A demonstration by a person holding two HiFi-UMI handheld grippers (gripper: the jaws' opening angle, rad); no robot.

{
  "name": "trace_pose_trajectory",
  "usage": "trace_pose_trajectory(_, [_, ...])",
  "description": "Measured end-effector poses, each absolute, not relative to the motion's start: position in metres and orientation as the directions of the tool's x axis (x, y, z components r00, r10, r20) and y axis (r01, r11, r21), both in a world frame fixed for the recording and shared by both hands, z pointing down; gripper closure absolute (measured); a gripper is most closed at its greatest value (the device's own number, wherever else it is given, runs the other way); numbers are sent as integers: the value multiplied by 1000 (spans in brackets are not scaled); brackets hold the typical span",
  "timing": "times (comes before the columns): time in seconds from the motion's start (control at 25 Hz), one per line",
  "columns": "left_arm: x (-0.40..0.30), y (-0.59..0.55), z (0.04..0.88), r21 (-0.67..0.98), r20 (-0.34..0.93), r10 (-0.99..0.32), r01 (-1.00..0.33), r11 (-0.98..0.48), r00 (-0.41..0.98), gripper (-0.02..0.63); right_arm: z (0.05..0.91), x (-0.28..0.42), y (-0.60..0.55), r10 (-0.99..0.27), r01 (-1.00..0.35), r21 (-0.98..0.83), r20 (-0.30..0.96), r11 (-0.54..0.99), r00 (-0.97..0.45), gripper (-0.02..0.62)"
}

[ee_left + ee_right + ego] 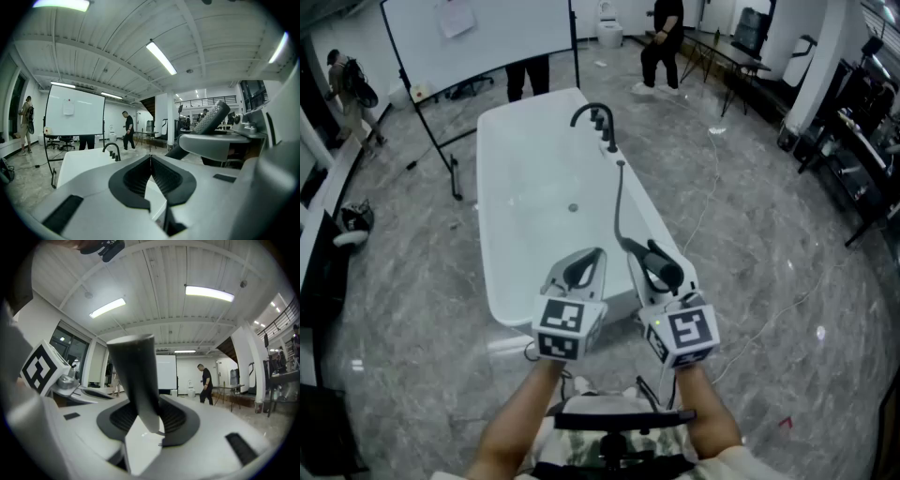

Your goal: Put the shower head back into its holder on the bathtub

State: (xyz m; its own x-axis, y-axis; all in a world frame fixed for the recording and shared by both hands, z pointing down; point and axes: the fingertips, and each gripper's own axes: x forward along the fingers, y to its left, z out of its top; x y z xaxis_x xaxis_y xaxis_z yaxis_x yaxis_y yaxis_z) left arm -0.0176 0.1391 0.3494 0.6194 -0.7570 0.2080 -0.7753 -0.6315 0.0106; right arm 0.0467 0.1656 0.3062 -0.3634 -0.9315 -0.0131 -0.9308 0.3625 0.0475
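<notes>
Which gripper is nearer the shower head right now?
Right. The right gripper is shut on the handle of the shower head. The left gripper is off to its left in the head view, jaws together on nothing.

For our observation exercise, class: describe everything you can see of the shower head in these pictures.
The shower head is black, seemingly matte, with a round handle and a nubbed spray face. The right hand-held gripper clamps its handle, holding it over the bathtub's near corner. Its dark hose runs to the rim beside the faucet.
</notes>
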Motion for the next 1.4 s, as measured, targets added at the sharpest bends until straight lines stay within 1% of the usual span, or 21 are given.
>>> trace_pose_trajectory(0.88, [-11,142,352,9,215,-766,-786,-618,605,591,309,52,167,-924,-923,42,-20,381,-382,442])
trace_pose_trajectory(1.4, [5,144,350,0,221,-779,-799,-601,586,591,300,66,165,-908,-904,108,-27,414,-419,442])
